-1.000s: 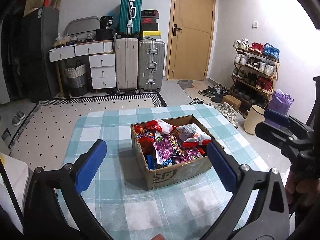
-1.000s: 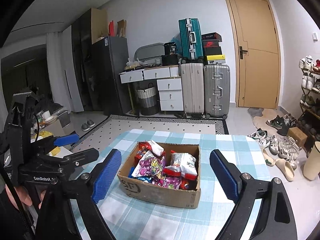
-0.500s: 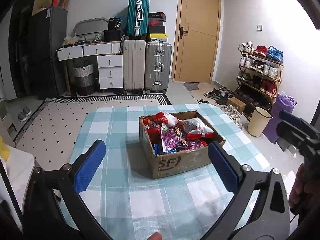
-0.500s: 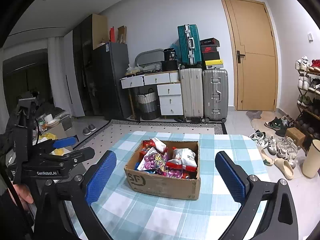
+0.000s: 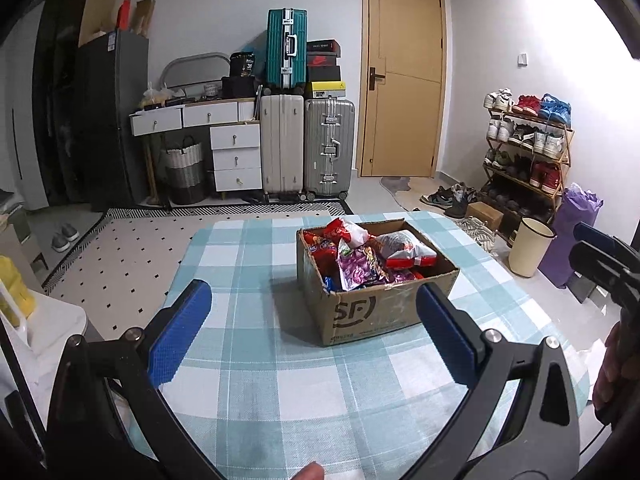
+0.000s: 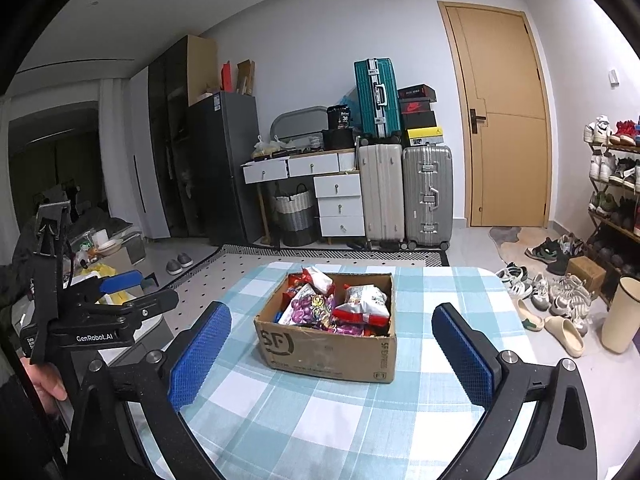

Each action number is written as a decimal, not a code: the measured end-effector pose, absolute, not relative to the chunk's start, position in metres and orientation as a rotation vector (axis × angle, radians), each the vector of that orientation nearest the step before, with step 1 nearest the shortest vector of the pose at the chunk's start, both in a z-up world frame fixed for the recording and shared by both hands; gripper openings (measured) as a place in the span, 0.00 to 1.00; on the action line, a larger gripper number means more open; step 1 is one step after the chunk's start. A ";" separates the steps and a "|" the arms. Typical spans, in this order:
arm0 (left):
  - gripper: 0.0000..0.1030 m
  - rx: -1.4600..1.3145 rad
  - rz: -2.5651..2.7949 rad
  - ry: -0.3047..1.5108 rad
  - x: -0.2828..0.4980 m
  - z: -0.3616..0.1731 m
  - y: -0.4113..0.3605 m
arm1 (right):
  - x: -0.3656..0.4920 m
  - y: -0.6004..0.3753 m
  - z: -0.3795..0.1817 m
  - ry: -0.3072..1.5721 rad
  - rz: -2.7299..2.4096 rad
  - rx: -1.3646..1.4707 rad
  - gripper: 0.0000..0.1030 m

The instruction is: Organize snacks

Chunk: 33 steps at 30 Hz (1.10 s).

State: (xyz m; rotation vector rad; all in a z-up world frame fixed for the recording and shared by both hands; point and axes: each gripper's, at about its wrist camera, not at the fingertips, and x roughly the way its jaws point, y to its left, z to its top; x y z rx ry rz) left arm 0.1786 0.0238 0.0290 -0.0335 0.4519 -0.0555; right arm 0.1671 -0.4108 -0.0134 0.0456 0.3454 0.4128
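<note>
An open cardboard box [image 5: 372, 312] stands on the table with the blue check cloth [image 5: 260, 380]. It is full of snack bags, among them a purple bag [image 5: 360, 268] and a red and white bag [image 5: 404, 246]. My left gripper [image 5: 314, 292] is open and empty, short of the box's left front corner. My right gripper [image 6: 331, 312] is open wide with nothing between its pads, in front of the box [image 6: 328, 348] and apart from it. The left gripper [image 6: 132, 292] also shows at the left of the right wrist view, held by a hand.
Beyond the table [image 6: 320, 420] lie a dotted rug [image 5: 120, 256], white drawers [image 5: 236, 152], stacked suitcases [image 5: 304, 148] and a wooden door [image 5: 400, 100]. A shoe rack [image 5: 524, 148], a cream bin [image 5: 530, 252] and loose shoes [image 6: 556, 300] fill the right side.
Both grippers have drawn back from the box, which now looks smaller in the right wrist view and sits further right in the left wrist view. The right jaws have spread wider.
</note>
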 end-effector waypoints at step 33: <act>0.99 -0.058 0.036 0.332 0.199 -0.113 0.038 | 0.179 -0.434 -0.155 0.326 0.310 0.008 0.99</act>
